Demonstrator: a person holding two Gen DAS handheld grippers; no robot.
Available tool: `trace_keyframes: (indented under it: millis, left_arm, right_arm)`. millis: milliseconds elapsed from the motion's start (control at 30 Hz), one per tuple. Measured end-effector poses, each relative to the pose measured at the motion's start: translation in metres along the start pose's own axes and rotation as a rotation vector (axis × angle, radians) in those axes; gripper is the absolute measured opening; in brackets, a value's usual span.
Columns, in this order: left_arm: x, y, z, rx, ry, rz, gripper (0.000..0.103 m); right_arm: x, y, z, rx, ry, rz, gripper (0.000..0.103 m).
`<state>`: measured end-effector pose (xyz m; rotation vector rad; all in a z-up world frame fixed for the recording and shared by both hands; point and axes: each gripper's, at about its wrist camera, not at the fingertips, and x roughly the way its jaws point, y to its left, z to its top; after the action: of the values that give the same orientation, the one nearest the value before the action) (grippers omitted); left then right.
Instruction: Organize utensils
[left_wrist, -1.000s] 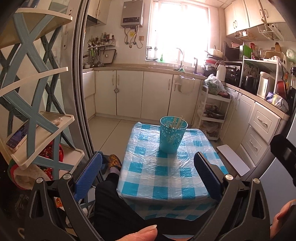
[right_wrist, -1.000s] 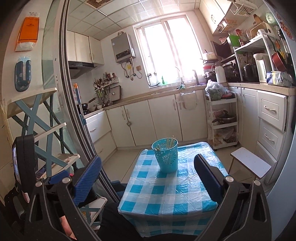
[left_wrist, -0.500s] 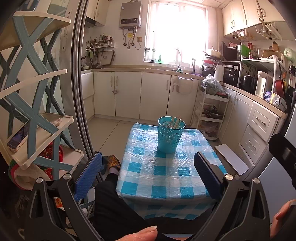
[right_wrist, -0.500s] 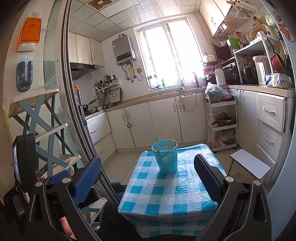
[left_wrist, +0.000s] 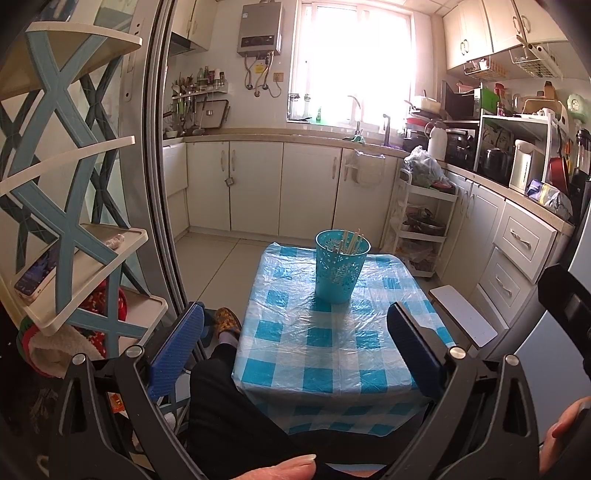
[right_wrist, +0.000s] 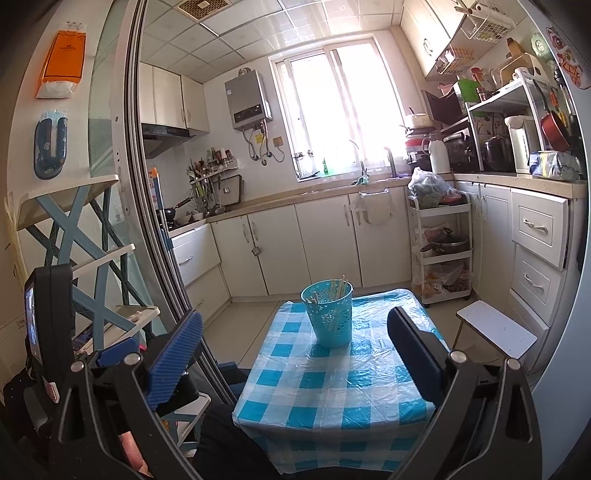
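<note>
A turquoise perforated utensil holder (left_wrist: 341, 266) stands upright toward the far end of a small table with a blue-and-white checked cloth (left_wrist: 332, 343). Several wooden chopsticks (left_wrist: 352, 242) stand inside it. The holder also shows in the right wrist view (right_wrist: 328, 314), with the chopsticks (right_wrist: 338, 290) in it. My left gripper (left_wrist: 295, 339) is open and empty, held well back from the table's near edge. My right gripper (right_wrist: 295, 343) is open and empty too, also well short of the holder.
A blue-and-cream rack (left_wrist: 74, 221) stands at the left beside a sliding door frame (left_wrist: 162, 184). A white stool (left_wrist: 461, 314) and a white trolley (left_wrist: 424, 229) stand right of the table. Cabinets (left_wrist: 295, 188) line the back. My legs (left_wrist: 229, 406) are at the table's near edge.
Both grippers have drawn back and tilted slightly; the table and holder look a little farther and lower. Both stay open and empty.
</note>
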<state>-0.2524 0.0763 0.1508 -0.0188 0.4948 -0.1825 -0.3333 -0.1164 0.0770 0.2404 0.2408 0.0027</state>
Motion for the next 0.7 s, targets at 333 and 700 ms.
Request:
trace_keyframes:
  millis: [333, 700]
  left_arm:
    - [-0.0021, 0.0013, -0.002, 0.008, 0.001, 0.005, 0.096]
    - [-0.0022, 0.0003, -0.0021, 0.008, 0.001, 0.005, 0.096]
  right_arm:
    - [0.0004, 0.0004, 0.0, 0.001, 0.0, -0.001, 0.096]
    - [0.0005, 0.0006, -0.0002, 0.0, 0.001, 0.0, 0.096]
